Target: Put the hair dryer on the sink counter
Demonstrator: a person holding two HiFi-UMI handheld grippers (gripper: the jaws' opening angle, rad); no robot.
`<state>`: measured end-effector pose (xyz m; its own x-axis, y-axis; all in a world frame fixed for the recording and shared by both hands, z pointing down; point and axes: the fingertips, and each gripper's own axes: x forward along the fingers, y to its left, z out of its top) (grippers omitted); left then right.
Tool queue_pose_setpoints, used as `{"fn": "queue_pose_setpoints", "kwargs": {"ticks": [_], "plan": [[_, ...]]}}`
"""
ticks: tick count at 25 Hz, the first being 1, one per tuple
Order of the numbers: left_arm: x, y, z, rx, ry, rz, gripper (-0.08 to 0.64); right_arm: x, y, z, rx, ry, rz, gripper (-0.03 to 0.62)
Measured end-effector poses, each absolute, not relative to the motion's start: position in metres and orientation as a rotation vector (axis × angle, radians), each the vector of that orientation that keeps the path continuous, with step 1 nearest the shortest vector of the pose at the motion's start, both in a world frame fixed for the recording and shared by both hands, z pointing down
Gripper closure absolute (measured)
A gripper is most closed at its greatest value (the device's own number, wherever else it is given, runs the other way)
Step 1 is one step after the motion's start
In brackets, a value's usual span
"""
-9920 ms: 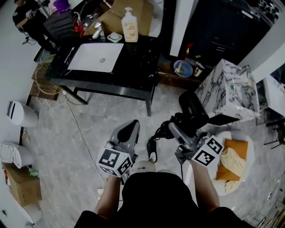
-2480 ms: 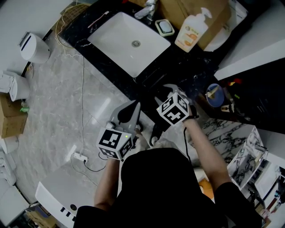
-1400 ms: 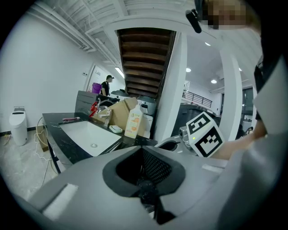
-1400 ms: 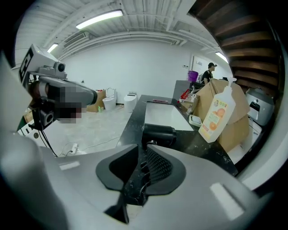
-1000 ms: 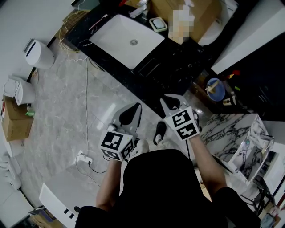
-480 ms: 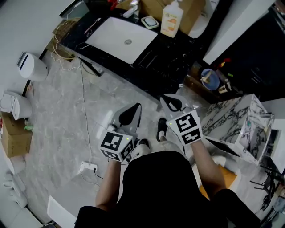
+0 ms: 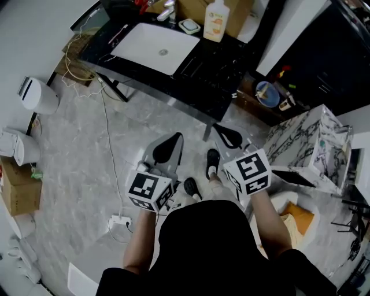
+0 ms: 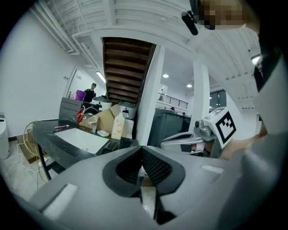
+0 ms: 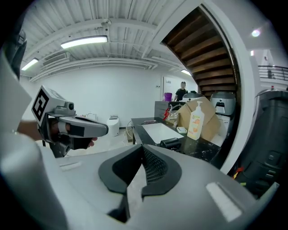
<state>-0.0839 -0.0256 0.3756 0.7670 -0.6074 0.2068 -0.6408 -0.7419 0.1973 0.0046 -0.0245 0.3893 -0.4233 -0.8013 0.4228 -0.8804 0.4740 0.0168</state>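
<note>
The black hair dryer [image 9: 171, 143] lies on the black sink counter [image 7: 225, 92], just right of the white basin [image 7: 151, 47]; in the head view it barely stands out from the dark top. Both grippers hang over the marble floor, well short of the counter. My left gripper [image 7: 167, 145] is shut and empty, its jaws [image 8: 143, 173] meeting. My right gripper [image 7: 227, 134] is also shut with nothing in it, its jaws closed in its own view [image 9: 135, 173].
A soap bottle [image 7: 216, 21], soap dish [image 7: 189, 26], faucet [image 7: 166, 11] and cardboard box [image 7: 193, 7] stand at the counter's back. A marble cabinet [image 7: 309, 144] is at right, a blue bowl [image 7: 267, 93] beyond it. A power strip [image 7: 120, 221] and cable lie at left.
The hair dryer once held in my right gripper now rests on the counter. Both grippers have pulled back from the counter, which sits farther up in the head view.
</note>
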Motion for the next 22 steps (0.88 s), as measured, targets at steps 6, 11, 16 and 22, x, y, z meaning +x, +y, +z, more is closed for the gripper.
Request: {"fn": "queue_pose_setpoints", "kwargs": {"ticks": [6, 11, 16, 22], "plan": [[-0.095, -0.003, 0.37, 2.727, -0.955, 0.178, 0.561, -0.003, 0.005, 0.385, 1.465, -2.358, 0.296, 0.583], [-0.105, 0.01, 0.367, 2.724, -0.953, 0.167, 0.561, -0.01, 0.021, 0.379, 1.497, -2.365, 0.299, 0.583], [-0.109, 0.013, 0.362, 2.727, -0.948, 0.17, 0.561, -0.01, 0.028, 0.372, 1.528, -2.377, 0.294, 0.583], [-0.11, 0.011, 0.36, 2.738, -0.954, 0.147, 0.561, -0.009, 0.03, 0.365, 1.548, -2.388, 0.275, 0.583]]}}
